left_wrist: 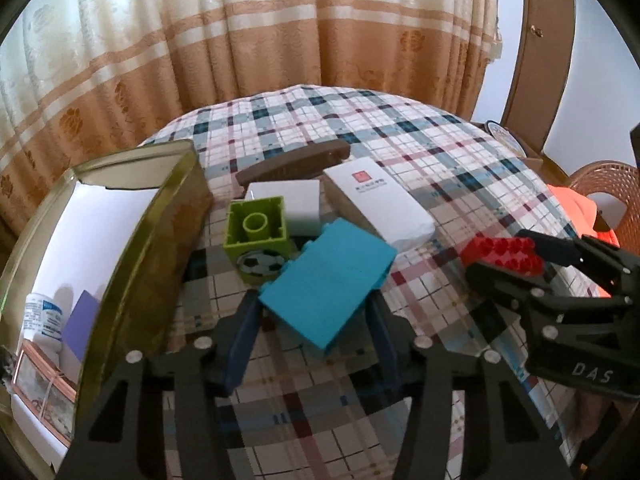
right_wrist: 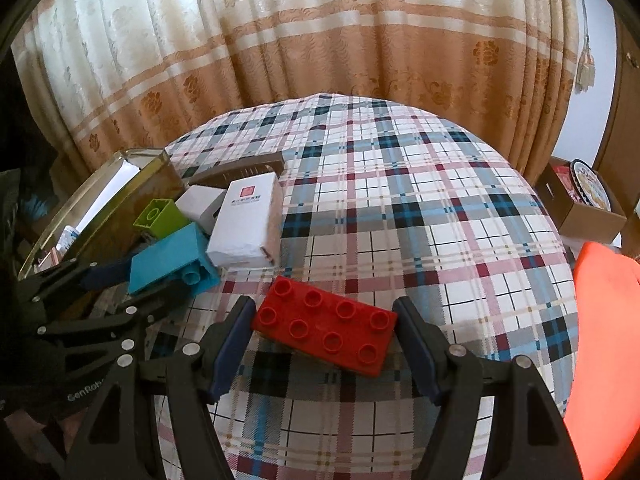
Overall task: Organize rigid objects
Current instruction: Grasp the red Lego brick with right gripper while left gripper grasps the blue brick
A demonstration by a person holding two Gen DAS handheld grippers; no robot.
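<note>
My left gripper (left_wrist: 314,312) is shut on a teal block (left_wrist: 328,280), held just above the plaid tablecloth; the block also shows in the right wrist view (right_wrist: 168,260). My right gripper (right_wrist: 324,326) is shut on a flat red studded brick (right_wrist: 326,326), also seen in the left wrist view (left_wrist: 502,254). A green block with a football picture (left_wrist: 258,236) lies beside the teal one. A white box with a red logo (left_wrist: 380,204), a smaller white box (left_wrist: 292,204) and a brown curved piece (left_wrist: 292,164) lie behind.
An open gold-rimmed tin (left_wrist: 132,240) stands at the left with a small bottle (left_wrist: 42,316) and a purple card (left_wrist: 82,324) inside. A cardboard box (right_wrist: 580,204) and an orange item (right_wrist: 612,320) are off the table's right side. Curtains hang behind.
</note>
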